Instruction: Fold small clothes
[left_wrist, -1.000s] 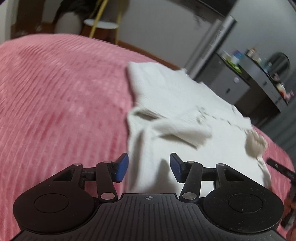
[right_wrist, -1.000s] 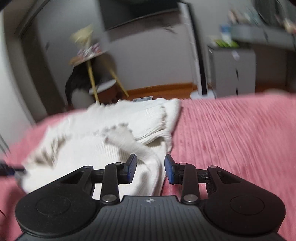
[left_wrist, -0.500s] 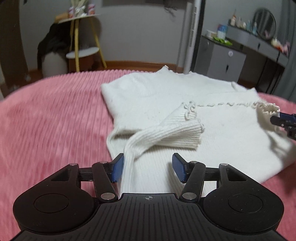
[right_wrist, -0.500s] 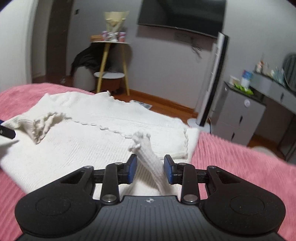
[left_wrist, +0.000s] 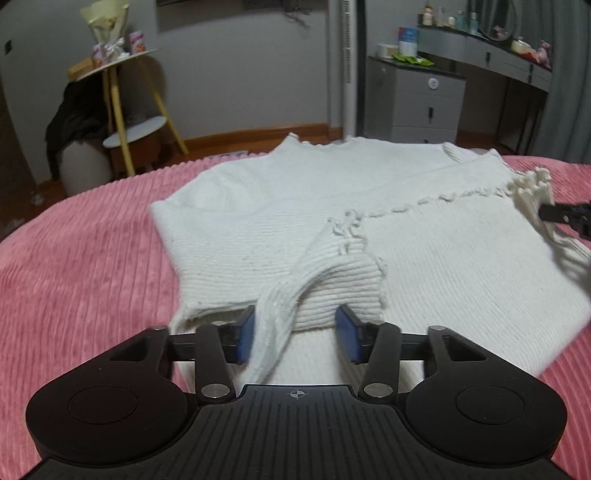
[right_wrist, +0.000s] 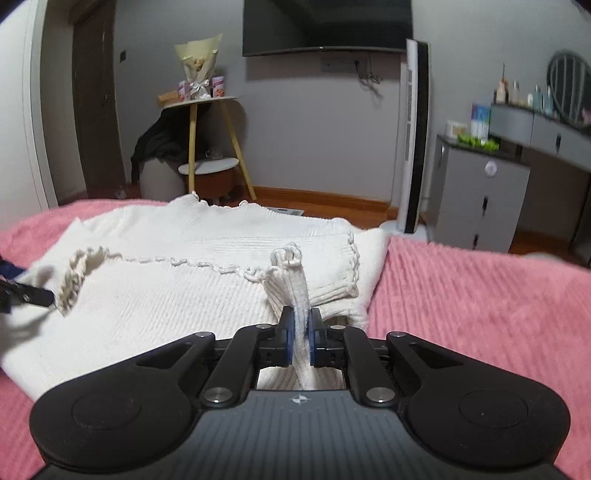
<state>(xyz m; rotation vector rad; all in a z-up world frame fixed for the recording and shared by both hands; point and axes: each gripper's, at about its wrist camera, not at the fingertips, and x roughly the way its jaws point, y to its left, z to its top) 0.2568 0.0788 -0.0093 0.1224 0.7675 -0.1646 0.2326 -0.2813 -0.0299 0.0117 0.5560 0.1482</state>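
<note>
A white ribbed knit sweater lies spread on a pink corduroy bedspread, both sleeves folded in over its body. My left gripper straddles the near sleeve; its jaws are closing, with fabric between them and the right pad clear of it. In the right wrist view my right gripper is shut on a raised fold of the other sleeve, just behind its ruffled cuff. Each gripper shows at the edge of the other's view: the right gripper and the left gripper.
Beyond the bed's far edge stand a round side table with yellow legs, a tall white tower fan and a grey drawer cabinet. Pink bedspread stretches wide on both sides of the sweater.
My left gripper rolled level, moved in over the near sleeve and narrowed its jaws. My right gripper went from open around the other sleeve's fold to shut on it.
</note>
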